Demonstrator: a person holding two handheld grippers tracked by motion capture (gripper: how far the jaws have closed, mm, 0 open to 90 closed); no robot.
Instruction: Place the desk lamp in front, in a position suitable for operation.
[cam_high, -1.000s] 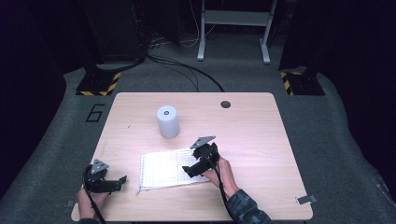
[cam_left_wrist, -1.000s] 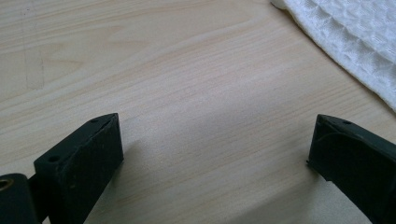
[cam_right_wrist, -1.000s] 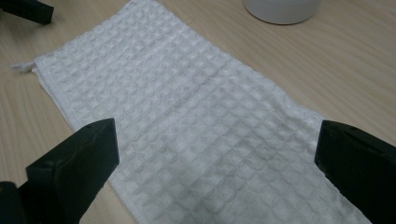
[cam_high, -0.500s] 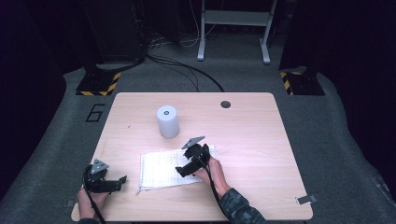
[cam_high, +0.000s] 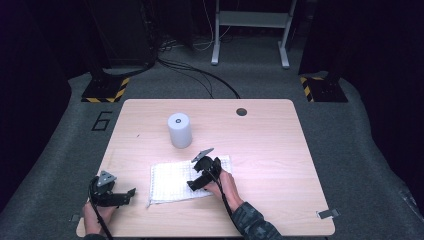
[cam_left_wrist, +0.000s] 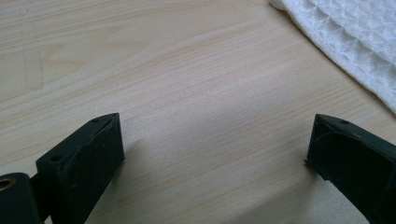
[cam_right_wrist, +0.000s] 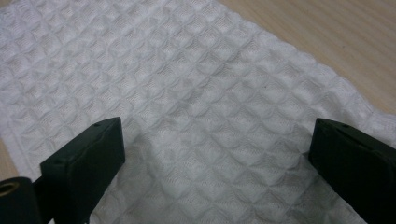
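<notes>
Right claw (cam_high: 196, 183) hangs wide open right over the white waffle cloth (cam_high: 172, 180) on the surface (cam_high: 270, 150), gripping nothing; left claw (cam_high: 131, 192) is wide open too, over bare wood just left of the cloth. High view adds a white cylinder (cam_high: 179, 130) behind the cloth and a "6" (cam_high: 102, 121) on the floor.

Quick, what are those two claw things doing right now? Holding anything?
Left gripper: open, holding nothing, over the bare wooden table.
Right gripper: open, holding nothing, over the white waffle-weave cloth.
</notes>
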